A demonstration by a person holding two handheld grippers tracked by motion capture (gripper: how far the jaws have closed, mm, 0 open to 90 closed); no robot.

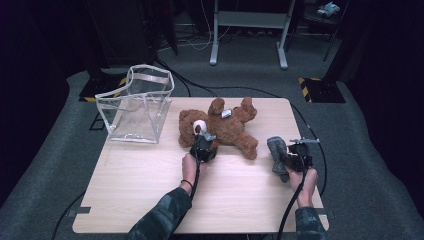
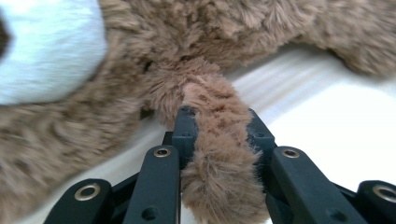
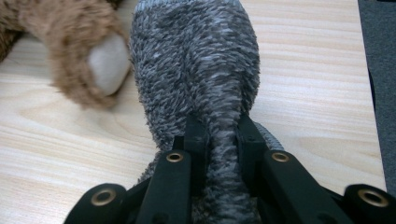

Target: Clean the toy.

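I have the left gripper [image 1: 203, 145] down on the brown teddy bear [image 1: 220, 127], which lies on its back near the middle of the high view, on the light wooden table [image 1: 150, 185]. In the left gripper view my two black jaws stand narrow, with one furry brown limb [image 2: 217, 154] of the bear pinched between them. The limb runs up the middle of that frame from the bottom edge, and the fingers [image 2: 184, 128] press into the fur on both sides. The bear's white muzzle [image 2: 46, 51] sits at the upper left of that frame, and its body crosses the top.

My right gripper [image 1: 295, 157] rests at the right of the high view, just right of the bear's lower leg. It holds a grey fuzzy sock [image 1: 277, 152]. In the right gripper view the jaws are nearly closed on a gathered fold of that sock [image 3: 201, 79]; the fabric squeezes thin between the fingers [image 3: 194, 135] at lower centre and fans out wide above them toward the top of the frame. The rest of the sock lies on the table. One of the bear's paws [image 3: 88, 56], with its pale sole, lies just beside the sock at the upper left of that frame; I cannot tell whether they touch.

A clear plastic bag [image 1: 137, 102] stands open at the table's upper left corner, well apart from both grippers.
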